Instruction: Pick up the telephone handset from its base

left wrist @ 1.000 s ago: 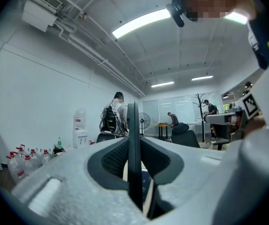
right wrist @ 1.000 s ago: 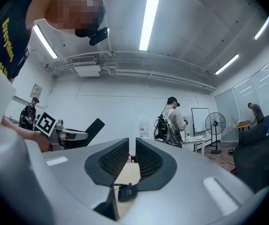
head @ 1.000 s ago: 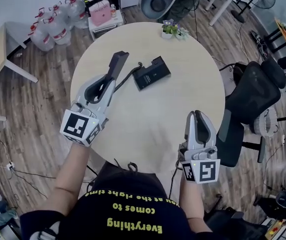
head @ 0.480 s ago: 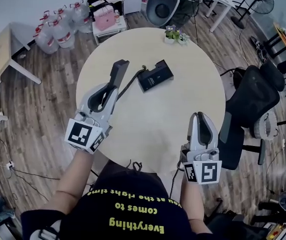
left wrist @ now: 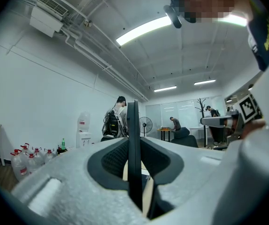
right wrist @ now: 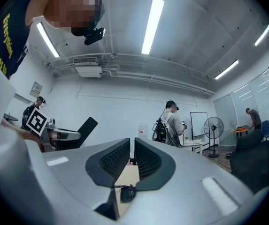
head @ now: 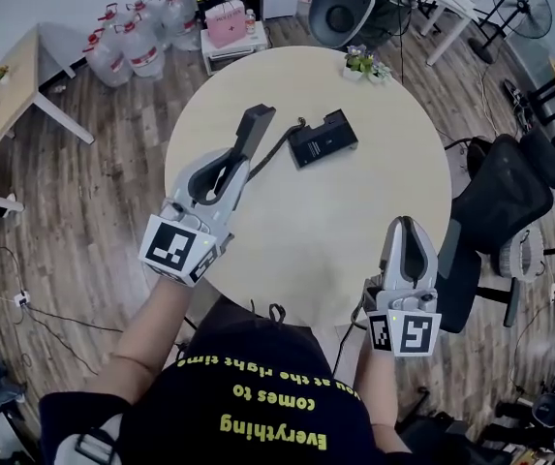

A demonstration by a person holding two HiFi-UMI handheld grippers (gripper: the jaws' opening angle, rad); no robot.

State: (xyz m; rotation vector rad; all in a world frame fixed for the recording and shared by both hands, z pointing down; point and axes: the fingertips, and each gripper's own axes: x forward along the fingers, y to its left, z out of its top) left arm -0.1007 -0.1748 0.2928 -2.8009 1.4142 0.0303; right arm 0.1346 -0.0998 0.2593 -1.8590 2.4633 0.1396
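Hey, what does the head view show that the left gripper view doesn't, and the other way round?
Only the head view: the round table seen whole from above, the telephone base lying on it, and the potted plant at its far edge.
Only the left gripper view: the ceiling lights, a wall air conditioner and other people standing in the background.
Both: the left gripper shut on the handset, seen edge-on from the gripper, and the water bottles.
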